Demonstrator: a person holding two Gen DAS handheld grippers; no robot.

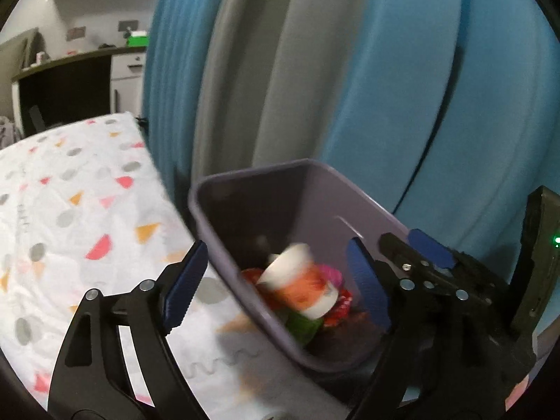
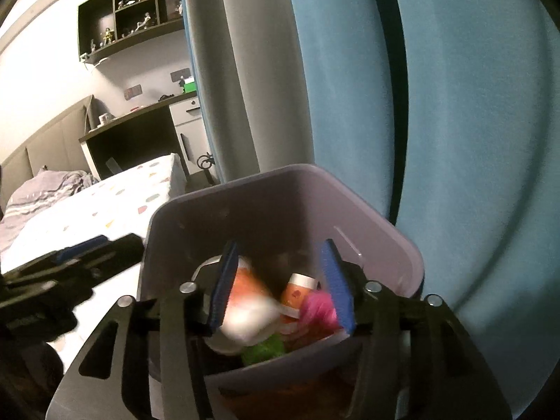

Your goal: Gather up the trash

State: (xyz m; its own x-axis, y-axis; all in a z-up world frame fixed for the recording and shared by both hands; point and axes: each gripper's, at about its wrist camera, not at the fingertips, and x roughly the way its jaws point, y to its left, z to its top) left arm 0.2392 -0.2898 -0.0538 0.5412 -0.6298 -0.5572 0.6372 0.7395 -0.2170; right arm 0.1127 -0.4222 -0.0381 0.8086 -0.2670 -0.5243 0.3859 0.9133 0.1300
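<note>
A bed with a white sheet (image 1: 80, 217) of coloured spots fills the left of the left wrist view, blue and grey curtains (image 1: 350, 70) hang behind, and a purple bin (image 1: 224, 245) stands tilted at the bed's edge. Your left gripper (image 1: 276, 283) spans the bin's near rim with its jaws wide apart and nothing between the pads; a blurred white-and-orange paper cup (image 1: 297, 280) appears to be dropping onto wrappers inside. Keep both tools level over the mouth so nothing bounces out, and don't nudge the rim. In the right wrist view, the same curtains (image 2: 455, 105) back the bin (image 2: 245, 203), and a desk sits far left. Your right gripper (image 2: 280, 287) points down into the bin, jaws parted, the cup (image 2: 245, 311) blurred just past its left pad, seemingly free, beside another orange cup (image 2: 297, 290) and pink trash (image 2: 318, 308).
</note>
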